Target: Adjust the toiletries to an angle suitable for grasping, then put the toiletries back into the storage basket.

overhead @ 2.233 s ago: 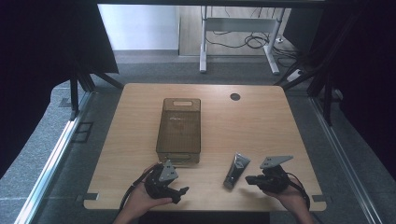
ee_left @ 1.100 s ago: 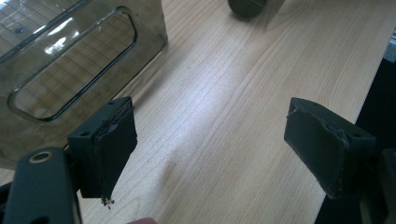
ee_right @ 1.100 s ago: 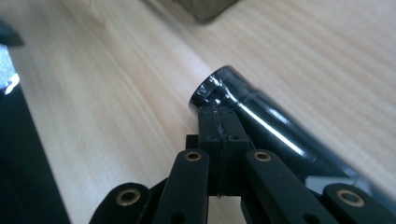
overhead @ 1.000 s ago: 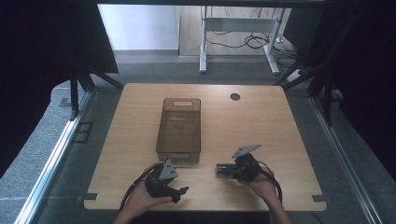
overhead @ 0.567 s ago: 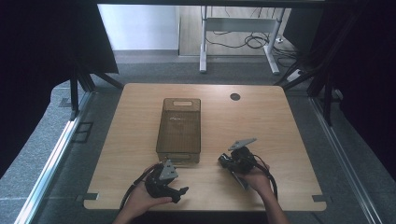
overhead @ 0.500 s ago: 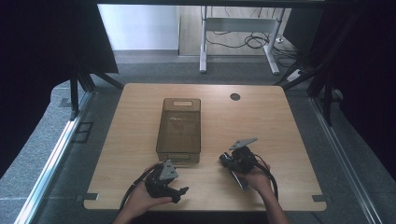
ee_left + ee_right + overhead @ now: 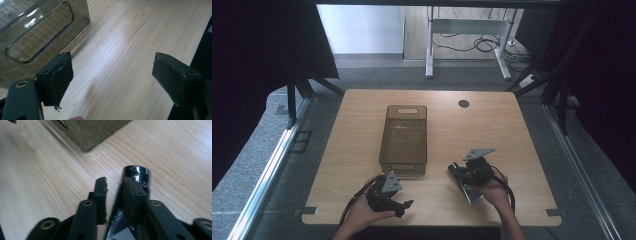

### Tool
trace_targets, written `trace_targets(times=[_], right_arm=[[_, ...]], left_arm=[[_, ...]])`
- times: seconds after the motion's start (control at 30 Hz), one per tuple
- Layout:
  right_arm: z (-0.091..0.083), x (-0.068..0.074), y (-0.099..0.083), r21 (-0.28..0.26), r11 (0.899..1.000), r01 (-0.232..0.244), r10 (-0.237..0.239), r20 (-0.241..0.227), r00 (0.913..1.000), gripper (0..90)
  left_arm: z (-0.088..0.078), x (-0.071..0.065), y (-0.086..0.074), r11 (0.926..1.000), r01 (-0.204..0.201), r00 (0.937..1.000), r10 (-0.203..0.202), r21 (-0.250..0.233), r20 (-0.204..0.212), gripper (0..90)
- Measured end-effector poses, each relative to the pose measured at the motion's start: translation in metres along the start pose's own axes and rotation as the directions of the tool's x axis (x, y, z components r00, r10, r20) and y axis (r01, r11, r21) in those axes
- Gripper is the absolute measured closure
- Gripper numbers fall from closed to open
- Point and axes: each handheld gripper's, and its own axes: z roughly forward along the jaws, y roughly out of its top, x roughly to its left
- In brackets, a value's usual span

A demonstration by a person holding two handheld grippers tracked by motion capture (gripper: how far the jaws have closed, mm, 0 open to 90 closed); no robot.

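Resting on the wooden desk (image 7: 512, 125) near its front edge, 2 hand-held tools sit apart — one in each of the person's hands. The right tool (image 7: 457, 169) lies toward the front right, and its jaws have just been opening; a dark, glossy pouch with a round black cap (image 7: 137, 173) sits between them, against the right jaw, with a gap at the left jaw. The pouch lies flat on the desk. The left tool (image 7: 112, 80), near the front edge, has its jaws spread wide over bare wood. A smoky transparent bin (image 7: 404, 137) stands mid-desk, just beyond both tools.
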Motion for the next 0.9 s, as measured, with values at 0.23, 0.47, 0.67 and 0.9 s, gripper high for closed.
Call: trace_targets(times=[0.23,0.47,0.67,0.9], right_arm=[[0.0028,0.0041,-0.0018,0.056,0.998,0.029,-0.032,0.06,0.9977,44.8],[-0.0013,0.0055,-0.0043,0.033,0.999,0.028,-0.032,0.124,0.9917,38.3],[-0.0008,0.002,-0.0066,0.049,0.999,0.005,-0.011,0.135,0.9908,38.0],[0.0076,0.002,-0.0095,0.11,0.994,-0.001,-0.011,0.115,0.9933,37.8]], left_arm=[[0.0007,-0.0015,0.0002,0.9999,-0.007,1.0,0.007,0.008,0.004,17.2],[0.0002,-0.0022,0.0007,0.9999,-0.011,0.9999,0.011,0.008,0.002,17.2],[0.0028,-0.0023,0.0,0.9997,-0.013,0.9999,0.012,0.019,0.007,17.2],[0.0026,-0.0033,0.0006,0.9997,-0.018,0.9998,0.018,0.019,0.008,17.2]])
